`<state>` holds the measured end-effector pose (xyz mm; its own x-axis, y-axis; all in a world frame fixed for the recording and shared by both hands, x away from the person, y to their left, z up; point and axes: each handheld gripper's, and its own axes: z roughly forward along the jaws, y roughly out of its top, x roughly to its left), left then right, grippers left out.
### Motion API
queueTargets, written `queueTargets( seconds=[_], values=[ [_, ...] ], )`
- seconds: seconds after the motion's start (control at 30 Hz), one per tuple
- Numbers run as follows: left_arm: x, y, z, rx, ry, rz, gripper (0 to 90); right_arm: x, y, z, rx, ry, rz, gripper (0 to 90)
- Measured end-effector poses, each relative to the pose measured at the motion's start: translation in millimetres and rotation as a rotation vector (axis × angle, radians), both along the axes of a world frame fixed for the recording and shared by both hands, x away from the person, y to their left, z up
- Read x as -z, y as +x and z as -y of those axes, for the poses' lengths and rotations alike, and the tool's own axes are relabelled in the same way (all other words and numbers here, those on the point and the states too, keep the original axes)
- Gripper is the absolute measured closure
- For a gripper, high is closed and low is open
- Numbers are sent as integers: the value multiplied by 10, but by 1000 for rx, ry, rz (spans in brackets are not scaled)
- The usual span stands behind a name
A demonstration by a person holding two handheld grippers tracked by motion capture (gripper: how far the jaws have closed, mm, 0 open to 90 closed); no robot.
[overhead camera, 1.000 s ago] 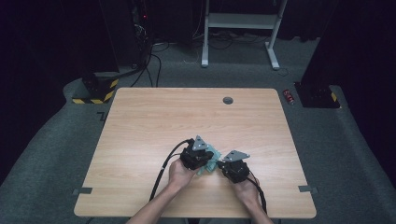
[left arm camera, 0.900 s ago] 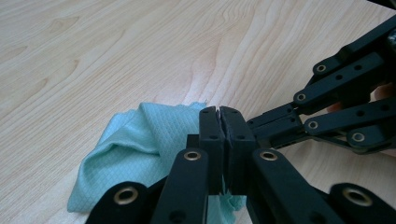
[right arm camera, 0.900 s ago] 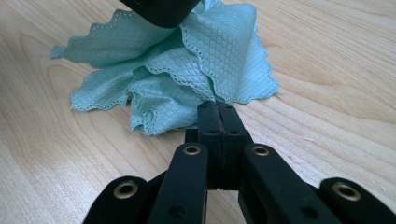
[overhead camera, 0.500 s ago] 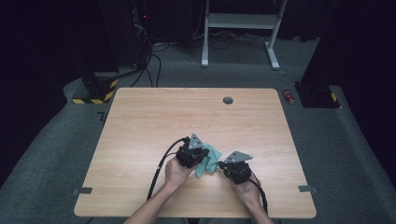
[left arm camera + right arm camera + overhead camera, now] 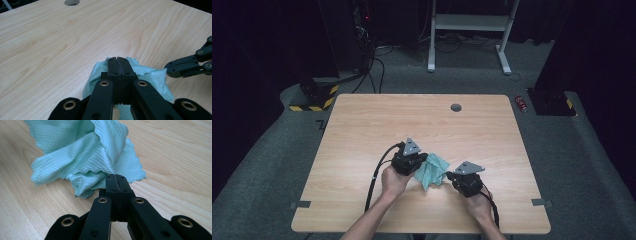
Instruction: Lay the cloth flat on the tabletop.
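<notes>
Left gripper view puts your left tongs point(image 5: 117, 60) at bottom centre, jaws pressed flat together with a fold of the teal cloth point(image 5: 152, 77) caught between them; the cloth spreads out beneath and to the right of the jaws. At the right edge of that frame the other tongs reach toward the cloth's far corner. In the right gripper view your right tongs point(image 5: 116, 178) are likewise clamped tight, biting the cloth's gathered edge just above the middle of the frame.

From the high view, compare a second ago: your left tongs point(image 5: 419, 161) have shifted toward the lower left of the frame and come up a little, while your right tongs point(image 5: 450, 176) have hardly budged. The left jaws were already nearly closed and have only settled the last bit. So you now have two firm pinches on one cloth point(image 5: 432, 170), and the left hand has begun to draw its side away. I judge that as the start of spreading or lifting it, though the cloth is not yet pulled taut.

The cloth itself is a thin teal wipe with a quilted diamond weave and a scalloped edge. It sits bunched and twisted between your tongs, low and centre on the table point(image 5: 362, 130), part of it raised in a loose peak and the rest lying on the wood.
</notes>
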<state>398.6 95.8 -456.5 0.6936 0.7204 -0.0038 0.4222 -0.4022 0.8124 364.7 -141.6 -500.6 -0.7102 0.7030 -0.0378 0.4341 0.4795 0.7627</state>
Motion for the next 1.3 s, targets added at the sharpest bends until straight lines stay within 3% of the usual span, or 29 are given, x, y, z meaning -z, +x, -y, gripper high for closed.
queueTargets(
  seconds=[0.37, 0.67, 0.9, 1.1, 1.2, 1.3],
  values=[
    [-18, -30, -307, -78, -20, 2, 897, 3, -17, 75, 14, -4, 4, 900],
    [116, -100, -544, -119, 11, -36, 896, 48, -25, 193, 40, -16, -11, 900],
    [226, -137, -605, -124, 68, -59, 892, 88, -8, 200, 47, -29, -23, 900],
    [341, -140, -645, -121, 105, -116, 883, 113, 14, 202, 54, -40, -41, 900],
    [341, -150, -625, -106, 82, -114, 787, 131, 27, 196, 59, -51, -56, 838],
    [305, -154, -575, -79, 53, -111, 686, 107, 23, 220, 72, -27, -62, 784]
  ],
)
